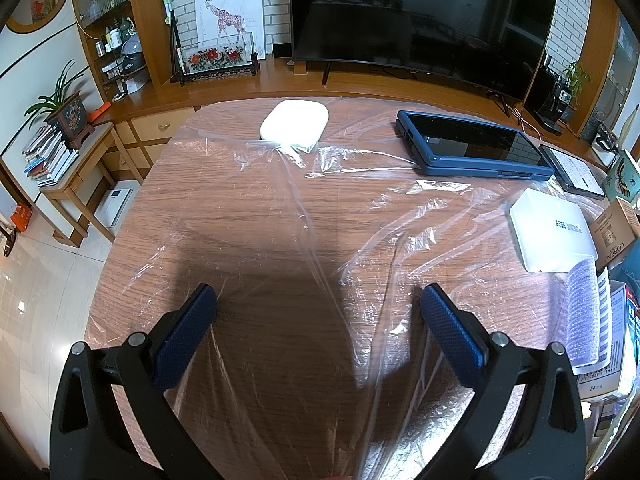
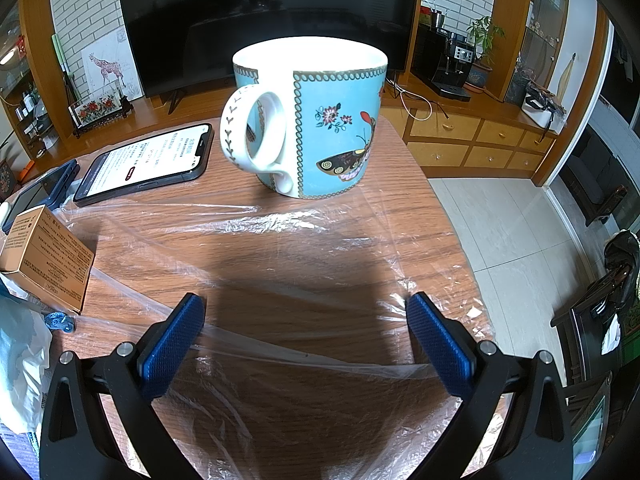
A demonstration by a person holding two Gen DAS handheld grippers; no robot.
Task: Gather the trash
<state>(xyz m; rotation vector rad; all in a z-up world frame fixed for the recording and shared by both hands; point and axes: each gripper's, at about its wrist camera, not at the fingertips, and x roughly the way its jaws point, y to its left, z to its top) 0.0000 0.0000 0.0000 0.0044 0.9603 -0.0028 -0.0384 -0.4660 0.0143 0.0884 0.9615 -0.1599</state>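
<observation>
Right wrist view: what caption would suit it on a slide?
Open right gripper poised over clear plastic sheet on a wooden table, facing a blue butterfly mug beside a phone.

From my left wrist camera, the boxes and printed papers [image 1: 608, 344] at the right edge are cut off, and I cannot read their small print. The butterfly mug [image 1: 622, 172] shows only as a sliver there. The clear plastic sheet [image 1: 304, 208] runs under my gripper's arms and out of the bottom edge, so I cannot see where it ends. From my right wrist camera, the blue-cased tablet [image 2: 44, 188] is mostly hidden at the left edge, the phone [image 2: 148, 160] screen text is too small to read, and a pale bag [image 2: 20, 364] is cropped at lower left.
</observation>
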